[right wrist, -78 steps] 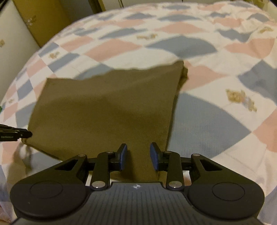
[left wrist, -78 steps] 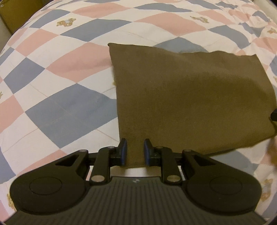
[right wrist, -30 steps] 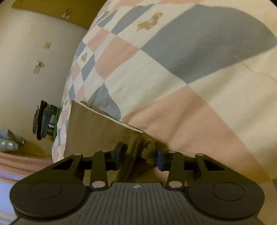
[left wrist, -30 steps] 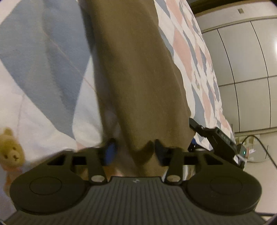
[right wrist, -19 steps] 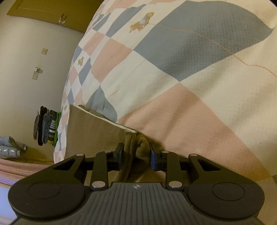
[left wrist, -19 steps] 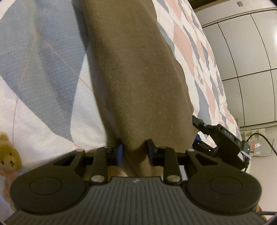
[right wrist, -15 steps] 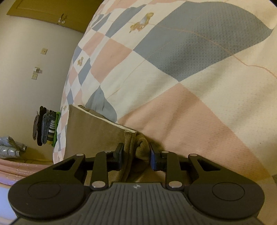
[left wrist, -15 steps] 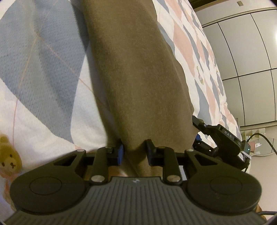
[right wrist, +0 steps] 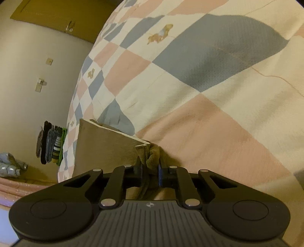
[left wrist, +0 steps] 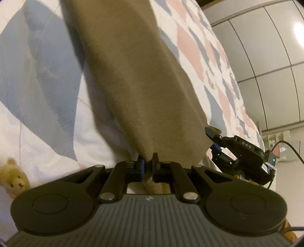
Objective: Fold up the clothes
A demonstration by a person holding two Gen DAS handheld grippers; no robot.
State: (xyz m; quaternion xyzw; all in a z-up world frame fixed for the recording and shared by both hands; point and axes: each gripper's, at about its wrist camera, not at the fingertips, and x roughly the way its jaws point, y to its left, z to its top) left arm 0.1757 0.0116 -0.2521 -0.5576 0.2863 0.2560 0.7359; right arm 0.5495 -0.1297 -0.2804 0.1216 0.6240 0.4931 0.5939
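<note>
Left gripper (left wrist: 147, 161) jaws now clamped on olive cloth (left wrist: 133, 79), right gripper (right wrist: 150, 167) jaws still pinching bunched corner

Checked quilt (right wrist: 218, 106) ahead of my right tongs: pink, blue, cream patches, small bear prints. Beige wall (right wrist: 24, 91) off to left of right tongs, brown door (right wrist: 57, 13) at top left, small wall plates. Stack of folded clothes (right wrist: 50, 144) left, beyond bed edge. Pale panelled wardrobe doors (left wrist: 266, 62) to right of my left tongs, light glare on upper panel.
</note>
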